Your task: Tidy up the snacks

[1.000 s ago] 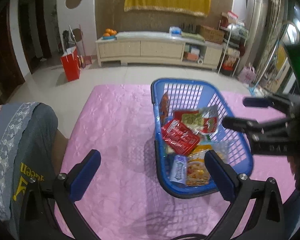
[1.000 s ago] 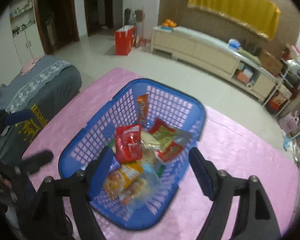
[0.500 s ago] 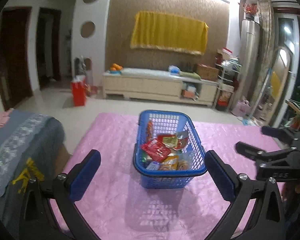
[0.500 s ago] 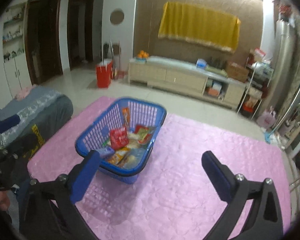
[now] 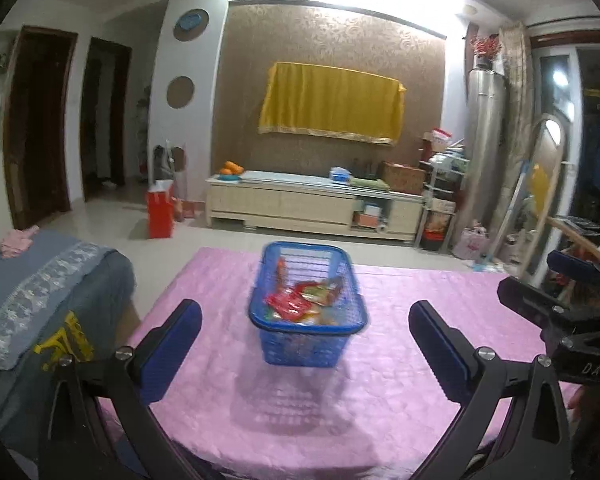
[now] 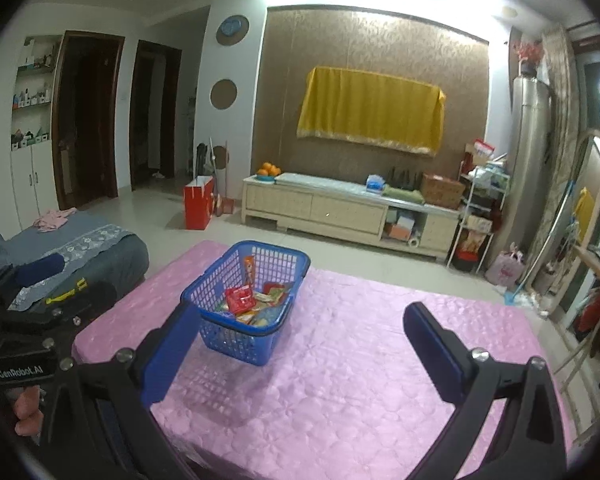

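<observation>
My left tongs (image 5: 304,344) and right tongs (image 6: 302,346) gape empty; the basket (image 6: 236,340) of snacks (image 6: 240,300) sits near the tabletop's (image 6: 360,360) far-left corner

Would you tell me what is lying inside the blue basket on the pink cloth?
The blue basket holds a heap of snack packets, a red packet on top and an orange one leaning against its wall. Packets lower down are covered.

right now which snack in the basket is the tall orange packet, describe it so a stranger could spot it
Start at the pink tablecloth and find the blue basket on it. Against the inside of its far wall stands the orange packet, upright on end. The other snacks, such as the red packet, lie flat in a heap on the bottom.
</observation>
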Demonstrator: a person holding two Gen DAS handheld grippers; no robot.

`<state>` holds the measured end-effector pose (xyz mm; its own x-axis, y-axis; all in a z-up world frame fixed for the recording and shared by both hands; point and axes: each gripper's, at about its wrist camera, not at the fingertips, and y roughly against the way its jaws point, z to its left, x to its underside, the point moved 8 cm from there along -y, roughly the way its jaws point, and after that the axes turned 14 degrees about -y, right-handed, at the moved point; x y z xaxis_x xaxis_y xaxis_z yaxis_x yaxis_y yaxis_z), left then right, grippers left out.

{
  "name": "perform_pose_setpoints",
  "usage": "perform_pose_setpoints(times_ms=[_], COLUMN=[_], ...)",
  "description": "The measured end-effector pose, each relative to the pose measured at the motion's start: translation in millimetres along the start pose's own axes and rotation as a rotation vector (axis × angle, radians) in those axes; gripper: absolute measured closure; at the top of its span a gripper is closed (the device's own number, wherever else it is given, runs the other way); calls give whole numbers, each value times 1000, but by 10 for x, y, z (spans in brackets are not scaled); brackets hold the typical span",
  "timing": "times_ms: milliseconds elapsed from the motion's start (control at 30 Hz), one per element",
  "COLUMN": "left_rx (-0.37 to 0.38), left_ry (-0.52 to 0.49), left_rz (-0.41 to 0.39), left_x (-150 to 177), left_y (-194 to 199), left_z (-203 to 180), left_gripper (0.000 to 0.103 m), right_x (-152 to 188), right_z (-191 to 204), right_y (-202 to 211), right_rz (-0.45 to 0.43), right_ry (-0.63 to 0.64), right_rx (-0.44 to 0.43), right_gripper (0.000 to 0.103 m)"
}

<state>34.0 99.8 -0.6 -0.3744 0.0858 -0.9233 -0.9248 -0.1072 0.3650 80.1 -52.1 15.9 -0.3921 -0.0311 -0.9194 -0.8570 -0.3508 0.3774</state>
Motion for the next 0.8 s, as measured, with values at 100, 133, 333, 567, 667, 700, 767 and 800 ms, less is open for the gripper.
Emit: perform_pose_setpoints(times_ms=[100,133,333,567,667,700,767,800], left_rx=[0,1,31,27,24,28,31,34], left_ry=[-2,-2,2,-17,-22,-26,-28,-27], left_rz=[-9,-9,-11,-27,-28,-29,-29,-29], left_x=[34,48,110,119,126,125,133,135], left_y=[104,124,231,321,355,365,369,372], left_z=[-42,-62,-109,-140,-165,-183,-194,-203], left_gripper=[0,0,0,0,0,0,0,0], right_x=[52,71,176,228,237,247,249,248], right_z=[-5,-17,-17,23,29,39,39,38], right_y=[137,166,273,322,345,356,369,377], right_rz=[-5,-5,-6,-6,-6,-6,-9,-5], right_ry=[-11,-15,-23,-22,-25,-25,-28,-33], right_rx=[-9,-13,-8,-15,-15,-17,-17,-25], right_gripper=[0,0,0,0,0,0,0,0])
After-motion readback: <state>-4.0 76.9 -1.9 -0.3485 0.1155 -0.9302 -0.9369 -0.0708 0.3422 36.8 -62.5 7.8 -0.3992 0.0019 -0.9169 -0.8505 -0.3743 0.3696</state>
